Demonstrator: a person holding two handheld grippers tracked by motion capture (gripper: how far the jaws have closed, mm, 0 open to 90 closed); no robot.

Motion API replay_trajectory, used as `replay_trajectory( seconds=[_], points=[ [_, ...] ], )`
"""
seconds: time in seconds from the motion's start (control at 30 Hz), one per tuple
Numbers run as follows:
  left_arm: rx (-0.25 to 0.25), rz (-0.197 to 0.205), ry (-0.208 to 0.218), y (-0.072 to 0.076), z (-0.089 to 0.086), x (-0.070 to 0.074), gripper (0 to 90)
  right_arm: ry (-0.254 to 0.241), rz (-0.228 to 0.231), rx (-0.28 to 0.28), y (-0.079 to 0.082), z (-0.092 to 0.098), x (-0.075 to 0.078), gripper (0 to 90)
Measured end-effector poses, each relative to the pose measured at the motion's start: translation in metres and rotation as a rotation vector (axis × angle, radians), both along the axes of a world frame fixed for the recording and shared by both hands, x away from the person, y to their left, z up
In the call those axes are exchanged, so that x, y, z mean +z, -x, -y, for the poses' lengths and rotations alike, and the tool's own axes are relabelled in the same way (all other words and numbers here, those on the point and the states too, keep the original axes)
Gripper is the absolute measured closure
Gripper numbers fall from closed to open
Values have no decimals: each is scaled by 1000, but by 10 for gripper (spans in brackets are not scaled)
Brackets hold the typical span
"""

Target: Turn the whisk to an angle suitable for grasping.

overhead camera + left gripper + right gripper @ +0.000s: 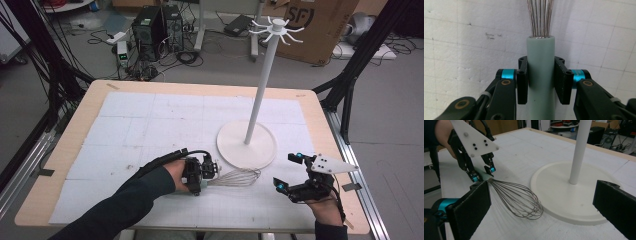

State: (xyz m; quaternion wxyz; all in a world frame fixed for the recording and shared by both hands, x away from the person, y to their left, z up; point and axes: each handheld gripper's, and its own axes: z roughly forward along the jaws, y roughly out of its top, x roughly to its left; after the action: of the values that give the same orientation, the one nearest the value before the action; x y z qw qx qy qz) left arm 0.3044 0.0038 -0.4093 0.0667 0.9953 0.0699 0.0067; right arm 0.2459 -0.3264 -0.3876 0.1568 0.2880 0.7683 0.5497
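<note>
While the left gripper (212,169) clamps the whisk (239,177) by its pale green handle (540,75), the long axis runs toward three o'clock, wires lying on the mat just beside the stand base (235,150); the right gripper (288,172) waits wide open, holding nothing.

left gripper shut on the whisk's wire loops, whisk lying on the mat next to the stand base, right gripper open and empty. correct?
Not quite. The left gripper is shut on the whisk by its pale green handle, not the wire loops; the left gripper view shows the pads pressed on both sides of the handle. The rest holds: the whisk lies on the mat beside the stand base, and the right gripper is open and empty.
</note>
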Motion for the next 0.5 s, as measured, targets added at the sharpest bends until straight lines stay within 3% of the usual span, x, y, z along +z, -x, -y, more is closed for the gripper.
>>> replay_trajectory(
  seconds=[0.2,0.5],
  points=[
    [-21,28,-2,0,0,1,691,2,5,0,0,1,1,4],
    [-88,23,63,1,2,7,692,-2,7,-7,1,3,3,4]
  ],
)
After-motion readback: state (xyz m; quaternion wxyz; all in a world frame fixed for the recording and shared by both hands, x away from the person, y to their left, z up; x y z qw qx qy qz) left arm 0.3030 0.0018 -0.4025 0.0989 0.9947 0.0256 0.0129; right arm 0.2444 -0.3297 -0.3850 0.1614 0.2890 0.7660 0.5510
